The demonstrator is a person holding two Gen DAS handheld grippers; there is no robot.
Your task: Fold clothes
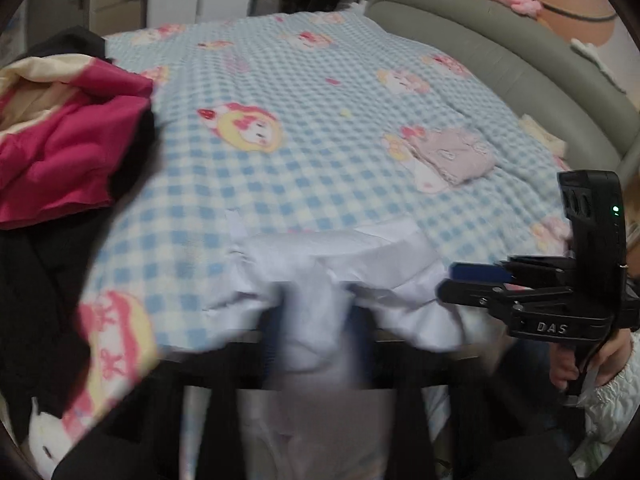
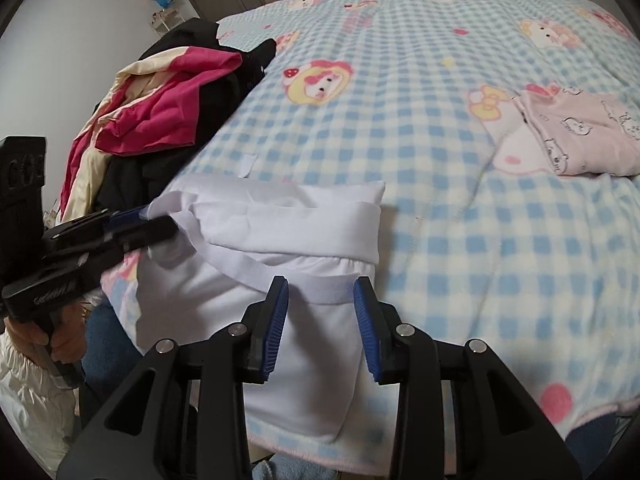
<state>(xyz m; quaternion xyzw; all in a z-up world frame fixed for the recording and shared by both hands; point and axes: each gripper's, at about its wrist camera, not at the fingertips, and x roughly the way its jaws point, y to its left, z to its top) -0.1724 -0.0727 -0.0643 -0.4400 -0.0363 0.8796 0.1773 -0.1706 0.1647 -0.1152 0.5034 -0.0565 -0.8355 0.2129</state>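
white garment (image 2: 280, 236) lies part folded at the near edge of the bed (image 2: 440, 80), on a blue checked blanket (image 2: 500, 240). left gripper (image 2: 160, 220) is pressed together, pinching the garment's left corner. right gripper (image 2: 320, 308) stands spread above the white waistband, its blue pads (image 2: 276, 320) not pressing it. a pile of pink and black clothes (image 2: 160, 112) sits left; a folded pale pink piece (image 2: 580, 136) lies right.
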